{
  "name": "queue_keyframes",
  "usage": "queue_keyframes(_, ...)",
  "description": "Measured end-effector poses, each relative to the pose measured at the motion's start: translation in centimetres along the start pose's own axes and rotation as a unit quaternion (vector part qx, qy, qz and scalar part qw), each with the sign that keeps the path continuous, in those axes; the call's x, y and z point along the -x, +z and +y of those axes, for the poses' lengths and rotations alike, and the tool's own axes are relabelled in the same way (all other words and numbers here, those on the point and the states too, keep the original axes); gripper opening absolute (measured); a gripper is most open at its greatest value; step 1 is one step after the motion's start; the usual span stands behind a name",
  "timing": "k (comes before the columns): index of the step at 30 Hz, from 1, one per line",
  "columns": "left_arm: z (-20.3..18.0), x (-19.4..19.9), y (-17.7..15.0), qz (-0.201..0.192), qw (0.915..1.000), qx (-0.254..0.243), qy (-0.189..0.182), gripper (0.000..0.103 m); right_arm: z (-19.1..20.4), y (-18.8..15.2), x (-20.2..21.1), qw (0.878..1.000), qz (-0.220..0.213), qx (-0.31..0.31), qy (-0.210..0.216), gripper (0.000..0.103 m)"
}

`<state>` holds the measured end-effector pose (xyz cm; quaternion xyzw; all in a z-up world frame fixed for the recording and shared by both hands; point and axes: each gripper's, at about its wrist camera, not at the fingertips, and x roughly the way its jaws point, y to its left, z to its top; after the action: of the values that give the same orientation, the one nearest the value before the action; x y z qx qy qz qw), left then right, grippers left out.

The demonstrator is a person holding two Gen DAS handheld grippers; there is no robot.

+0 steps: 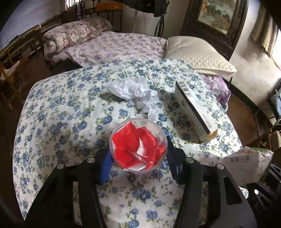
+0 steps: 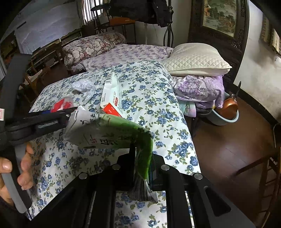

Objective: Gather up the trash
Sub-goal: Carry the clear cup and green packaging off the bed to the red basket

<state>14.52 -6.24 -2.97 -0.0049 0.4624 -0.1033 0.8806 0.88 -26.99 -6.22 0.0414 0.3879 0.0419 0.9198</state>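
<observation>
Bed [image 1: 58, 112] with a blue-flower sheet is serving as the work surface. Folded floral quilt [image 1: 73, 35] is lying upper left, quilted pillow [image 1: 196, 54] upper right, dark-framed painting [image 1: 217, 15] hanging behind it.

On the sheet, left to right in the left wrist view: crumpled white plastic [image 1: 135, 91] is lying centre, and a cardboard box [image 1: 195, 108] is lying flat at the right, near the bed edge. Clear cup [image 1: 138, 149] with red wrapper inside is sitting low centre. Left gripper [image 1: 138, 148] is standing about half open, with both pads touching the cup walls, clamping it.

Right wrist view only:
- A hand [image 2: 22, 168] is gripping the left tool's handle at lower left.
- Right gripper [image 2: 143, 154] is squeezing nearly closed on a flattened green drink carton [image 2: 112, 129], holding it clear above the sheet in front of the box.
- A purple clothes pile [image 2: 198, 87] is sitting under the pillow.
- A basin [image 2: 223, 121] with a copper pot [image 2: 228, 107] is sitting on the wooden floor [image 2: 228, 149].

Left wrist view only: a white bag [image 1: 245, 163] is hanging off the lower right bed corner.

Sheet is dropping off along the right edge. Floor beyond is lying open, with chair legs at far right. Dark furniture is crowding the left edge.
</observation>
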Motion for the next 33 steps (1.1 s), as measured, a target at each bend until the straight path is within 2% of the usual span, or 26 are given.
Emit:
queue_keyframes(9,-0.8,4.6,-2.1,-0.022,0.9995,-0.010,-0.019,0.054,-0.2,-0.4,1.4,1.000,-0.009,-0.008,-0.004,0.013)
queue_keyframes(19,-3.8,7.2,-5.2,-0.015,0.9985,-0.029,-0.044,0.054,-2.6,-2.9,4.8,0.999,-0.013,-0.037,0.001,0.013)
queue_keyframes(27,-9.3,9.4,-7.0,-0.010,0.9937,-0.089,-0.068,0.054,-7.6,-5.8,8.3,0.997,-0.024,-0.067,-0.018,0.013)
queue_keyframes(33,-15.1,10.3,-8.1,-0.010,0.9847,-0.146,-0.094,0.054,-12.5,-9.0,10.1,0.995,-0.020,-0.093,-0.038,0.013)
